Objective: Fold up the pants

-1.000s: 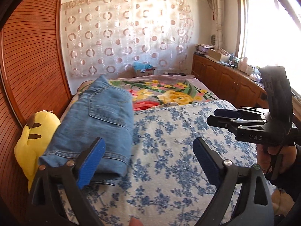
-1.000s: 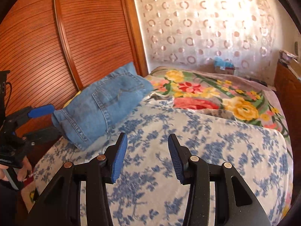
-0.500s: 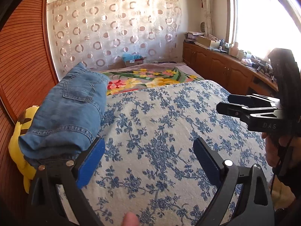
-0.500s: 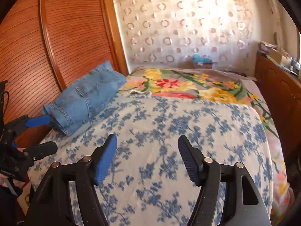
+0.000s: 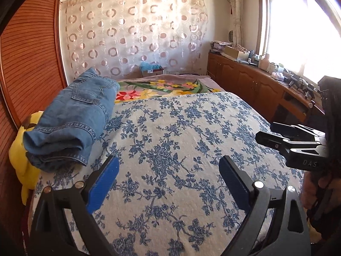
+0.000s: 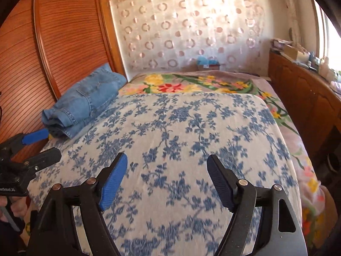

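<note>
Nearest in the left wrist view is the left gripper (image 5: 168, 183), its two blue-padded fingers (image 5: 102, 184) spread wide apart with nothing between them, hanging over the blue-flowered bedspread (image 5: 170, 140). The right gripper (image 6: 167, 179) also stands over the bedspread, near its front edge; its jaws have just been opening and now gape wide, with only the flowered cloth showing behind the gap. Neither gripper touches the pants. In the left wrist view the right gripper appears side-on at the bedspread's right edge, with a hand (image 5: 315, 187) below it.

The pants (image 5: 70, 119), blue jeans, lie folded in a thick bundle on the bedspread's far left edge, beside the ribbed wooden wall panel (image 5: 27, 68). The bundle's rolled end with stitched hems faces the grippers, and a back pocket shows on top. A yellow plush toy (image 5: 21, 162) is wedged between the bundle and the panel, at the bedspread's left edge, with the jeans partly resting on it.

Beyond the bedspread's far edge a blanket with large red and yellow flowers (image 5: 162, 87) covers the rest of the bed. To the right of the bedspread runs a low wooden cabinet (image 5: 245, 79) with clutter on top, under a bright window (image 5: 298, 25). Farthest back, behind the blanket, a sheer curtain with ring patterns (image 5: 132, 34) hangs across the wall, with a small box (image 5: 151, 70) at its foot.
</note>
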A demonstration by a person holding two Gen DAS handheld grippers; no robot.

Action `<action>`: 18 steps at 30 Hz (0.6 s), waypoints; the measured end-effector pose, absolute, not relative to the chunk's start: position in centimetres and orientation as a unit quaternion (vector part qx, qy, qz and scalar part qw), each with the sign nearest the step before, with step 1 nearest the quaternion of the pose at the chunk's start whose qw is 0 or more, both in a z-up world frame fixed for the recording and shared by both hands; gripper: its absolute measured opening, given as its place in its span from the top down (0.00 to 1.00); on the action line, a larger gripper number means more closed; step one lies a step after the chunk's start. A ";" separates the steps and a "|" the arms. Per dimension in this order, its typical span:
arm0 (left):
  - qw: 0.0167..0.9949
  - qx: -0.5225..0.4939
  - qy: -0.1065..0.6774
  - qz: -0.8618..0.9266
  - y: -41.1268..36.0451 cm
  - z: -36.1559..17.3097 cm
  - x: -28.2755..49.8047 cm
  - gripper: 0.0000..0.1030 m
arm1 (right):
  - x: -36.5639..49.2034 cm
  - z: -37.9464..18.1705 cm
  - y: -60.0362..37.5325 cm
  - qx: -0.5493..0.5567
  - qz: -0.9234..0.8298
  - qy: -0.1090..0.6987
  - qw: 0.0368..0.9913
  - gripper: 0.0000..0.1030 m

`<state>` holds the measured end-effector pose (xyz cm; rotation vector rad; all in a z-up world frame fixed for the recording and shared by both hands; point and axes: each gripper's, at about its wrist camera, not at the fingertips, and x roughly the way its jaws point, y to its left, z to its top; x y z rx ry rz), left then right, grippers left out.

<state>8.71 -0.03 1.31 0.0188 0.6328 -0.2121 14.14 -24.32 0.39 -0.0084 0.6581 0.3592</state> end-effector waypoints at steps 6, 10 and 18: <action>0.954 0.016 0.287 -0.082 0.0 3.5 5.4 0.07 | 10.7 2.9 -24.9 -0.002 0.162 0.286 0.945 0.24; 0.963 0.020 0.260 -0.075 0.0 5.0 3.4 0.07 | 8.2 5.0 -25.2 -0.002 0.160 0.255 0.954 0.24; 0.972 0.017 0.225 -0.073 -0.1 7.4 0.7 0.07 | 5.1 7.6 -25.5 0.005 0.158 0.215 0.964 0.24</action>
